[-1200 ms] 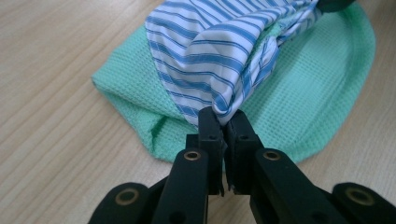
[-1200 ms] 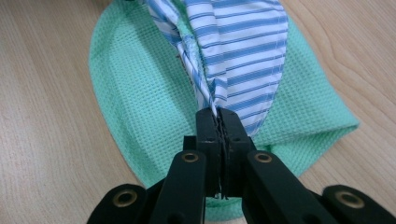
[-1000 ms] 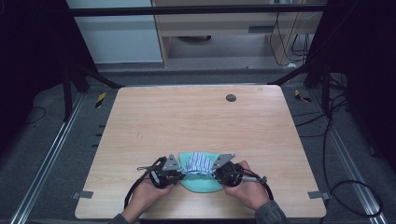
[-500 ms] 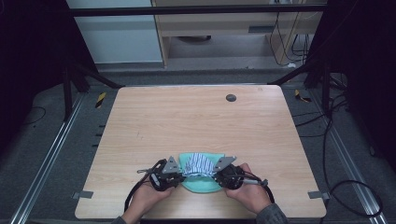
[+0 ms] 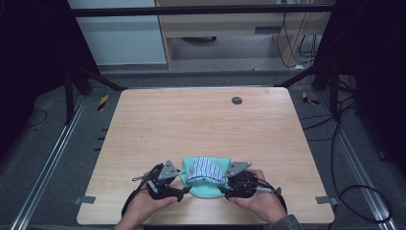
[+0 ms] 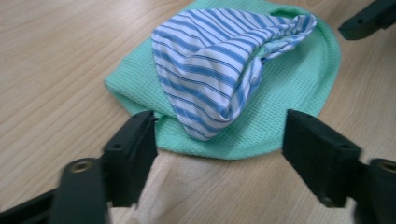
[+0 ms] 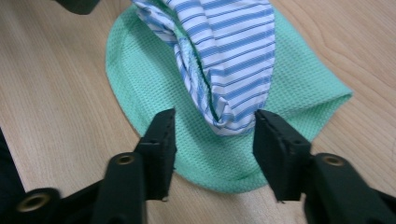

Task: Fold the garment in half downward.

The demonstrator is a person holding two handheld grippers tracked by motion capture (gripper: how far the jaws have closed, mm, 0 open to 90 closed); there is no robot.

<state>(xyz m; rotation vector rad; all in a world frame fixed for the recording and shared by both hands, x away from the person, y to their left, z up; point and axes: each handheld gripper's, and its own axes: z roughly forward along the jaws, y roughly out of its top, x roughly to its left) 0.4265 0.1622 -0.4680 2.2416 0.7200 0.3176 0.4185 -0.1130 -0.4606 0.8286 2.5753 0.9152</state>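
A mint-green waffle cloth (image 5: pixel 205 190) lies folded near the table's front edge, with a blue-and-white striped cloth (image 5: pixel 207 168) bunched on top of it. My left gripper (image 5: pixel 184 191) is at the cloths' left side and my right gripper (image 5: pixel 226 191) at their right. In the left gripper view the jaws have just been opening; they stand wide apart over the green cloth (image 6: pixel 289 107) edge, and the striped cloth (image 6: pixel 210 60) tip lies loose between them. The right gripper's (image 7: pixel 215 140) jaws have also just been opening, and the striped cloth (image 7: pixel 229 42) tip rests unpressed between them on the green cloth (image 7: pixel 140 70).
The light wooden table (image 5: pixel 201 124) has a small dark round disc (image 5: pixel 236 100) near its far edge. Dark frame bars and cables surround the table. Both hands rest on the tabletop at its front edge.
In the high view both hands and the two cloths stay where they were; no clear shift shows.
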